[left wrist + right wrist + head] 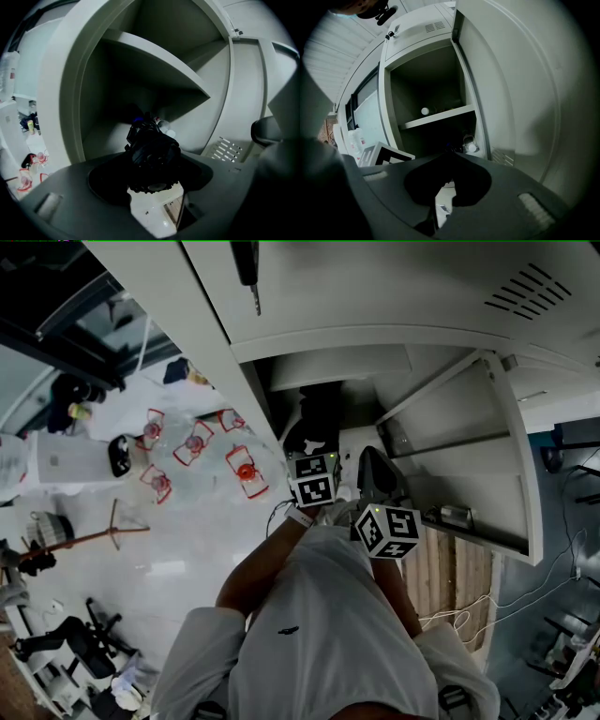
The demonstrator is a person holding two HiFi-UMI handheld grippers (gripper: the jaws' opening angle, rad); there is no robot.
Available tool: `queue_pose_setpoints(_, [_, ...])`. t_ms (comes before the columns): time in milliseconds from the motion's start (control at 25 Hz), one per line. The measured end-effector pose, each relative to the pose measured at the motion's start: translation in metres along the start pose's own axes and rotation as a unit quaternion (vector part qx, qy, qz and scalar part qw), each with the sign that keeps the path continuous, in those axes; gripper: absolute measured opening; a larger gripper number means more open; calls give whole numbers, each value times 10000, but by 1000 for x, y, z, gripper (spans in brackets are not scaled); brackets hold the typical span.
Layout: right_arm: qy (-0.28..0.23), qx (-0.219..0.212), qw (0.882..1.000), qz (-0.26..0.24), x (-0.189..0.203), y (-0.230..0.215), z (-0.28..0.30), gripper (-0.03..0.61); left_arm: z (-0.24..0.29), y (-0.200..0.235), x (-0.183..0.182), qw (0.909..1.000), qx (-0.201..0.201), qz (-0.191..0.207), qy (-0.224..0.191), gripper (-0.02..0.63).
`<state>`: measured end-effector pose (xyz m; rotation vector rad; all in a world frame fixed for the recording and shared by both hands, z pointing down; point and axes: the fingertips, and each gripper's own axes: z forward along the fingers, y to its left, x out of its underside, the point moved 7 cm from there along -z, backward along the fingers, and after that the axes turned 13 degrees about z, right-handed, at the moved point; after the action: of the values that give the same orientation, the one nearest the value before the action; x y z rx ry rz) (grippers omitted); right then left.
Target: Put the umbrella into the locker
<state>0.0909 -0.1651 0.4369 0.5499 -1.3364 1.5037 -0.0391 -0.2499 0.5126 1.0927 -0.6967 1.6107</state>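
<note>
Left gripper view shows the left gripper (153, 186) pinching the umbrella (151, 149) at the open locker (154, 65), not yet released, while the right gripper (447, 163) is pressed together.

Locker door (492, 456) wide open, shelf (440, 117) crossing the opening, bottles (469, 143) below it

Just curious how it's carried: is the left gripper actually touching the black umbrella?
Touching. In the left gripper view, the left gripper grips the folded black umbrella between its jaws.
</note>
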Motion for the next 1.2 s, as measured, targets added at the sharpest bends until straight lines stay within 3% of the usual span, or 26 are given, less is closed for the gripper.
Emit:
queue_pose_setpoints(520, [-38,45,10000,17,-3,-1,2,2,16,1,-13,9997,189,-127,-102,284])
queue_pose_setpoints(760, [-8,95,10000,19,-4,-4,1,2,47,21,-37,9996,253,-142,31,284])
queue_pose_setpoints(1200, [42,72,10000,-21,-6,-2,6,2,64,25,-41,9991,307,-89,269,290])
